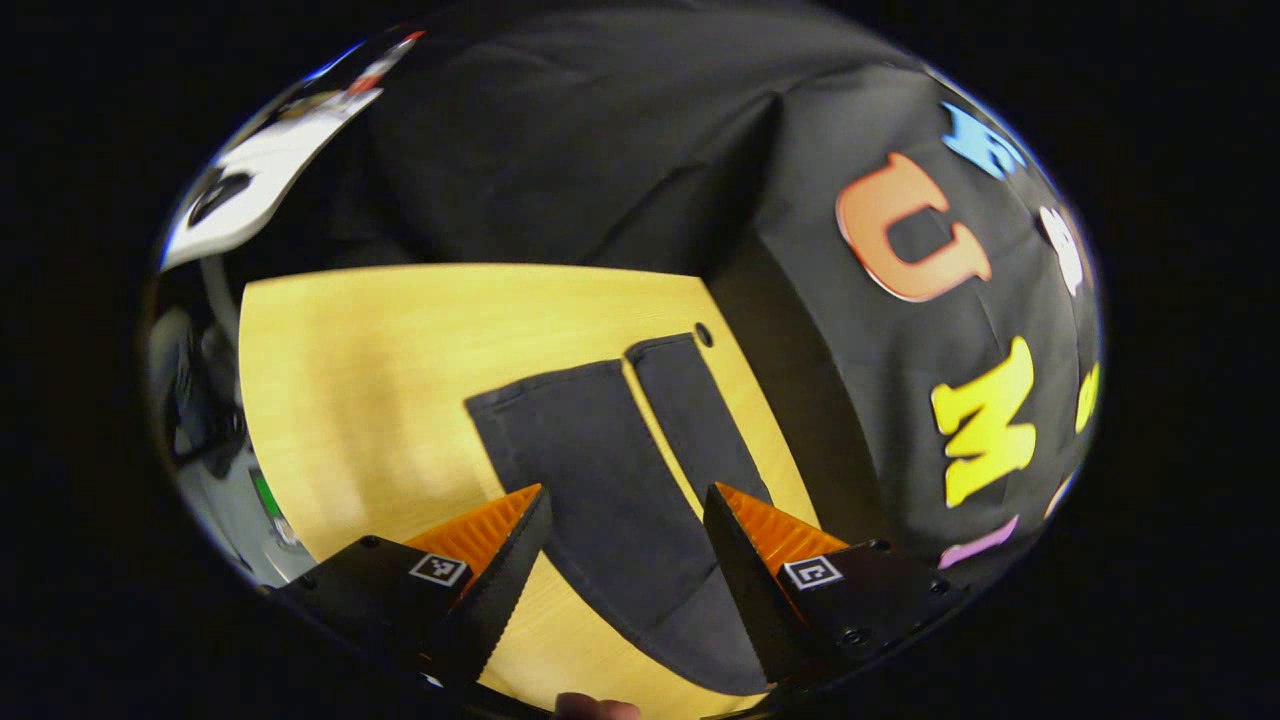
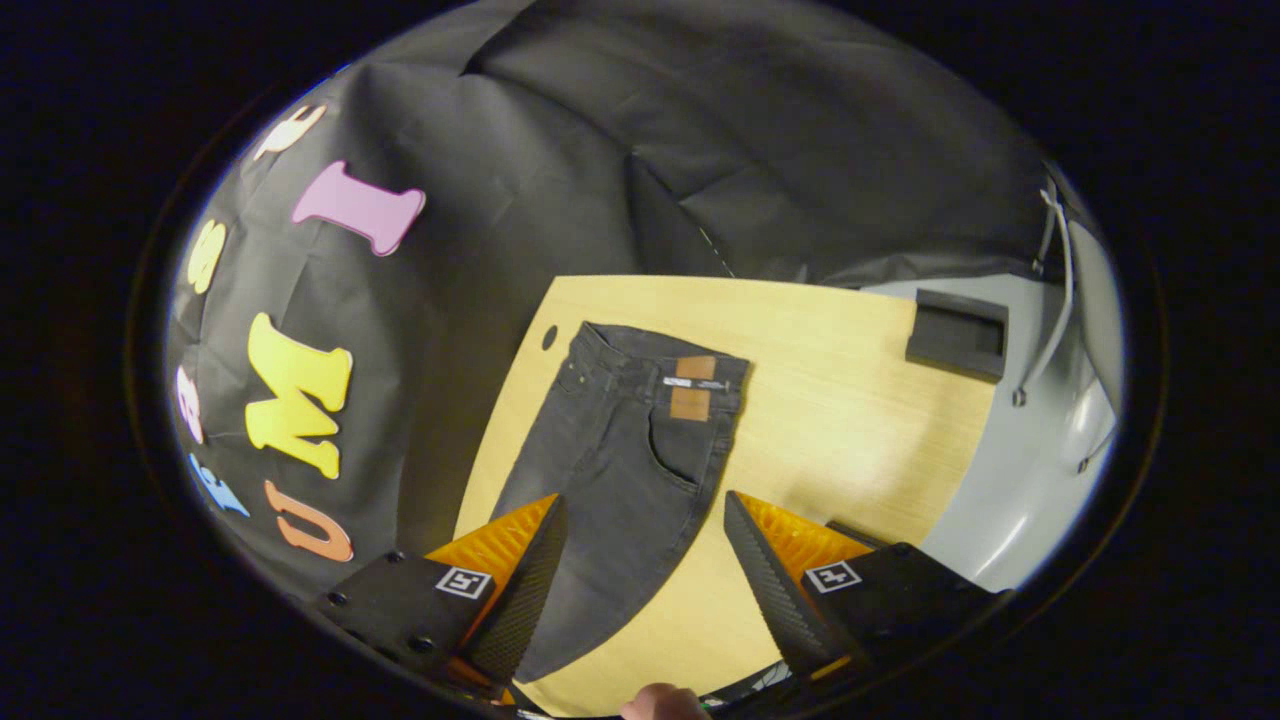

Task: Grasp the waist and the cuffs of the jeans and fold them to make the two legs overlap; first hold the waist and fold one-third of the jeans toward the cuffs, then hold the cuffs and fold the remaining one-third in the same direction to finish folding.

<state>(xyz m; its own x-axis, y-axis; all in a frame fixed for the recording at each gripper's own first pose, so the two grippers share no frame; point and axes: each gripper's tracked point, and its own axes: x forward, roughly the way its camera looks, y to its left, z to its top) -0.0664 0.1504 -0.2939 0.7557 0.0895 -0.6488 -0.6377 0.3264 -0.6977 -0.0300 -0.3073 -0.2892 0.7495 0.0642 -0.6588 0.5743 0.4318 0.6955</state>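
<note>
Both tongs are hanging open over the table (image 1: 350, 380), gripping nothing: left gripper (image 1: 625, 535) is facing the cuffs (image 1: 600, 375), right gripper (image 2: 645, 545) is facing the waist (image 2: 665, 355). Jeans (image 2: 620, 470) are lying flat ahead of and between each pair of jaws, legs apart. Looks like the leg-overlap fold is not yet starting; next each gripper is needing to drop and pinch its end

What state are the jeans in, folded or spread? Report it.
Spread flat, unfolded: the jeans lie full length on the wooden table, the two cuffs side by side, legs not overlapped.
</note>
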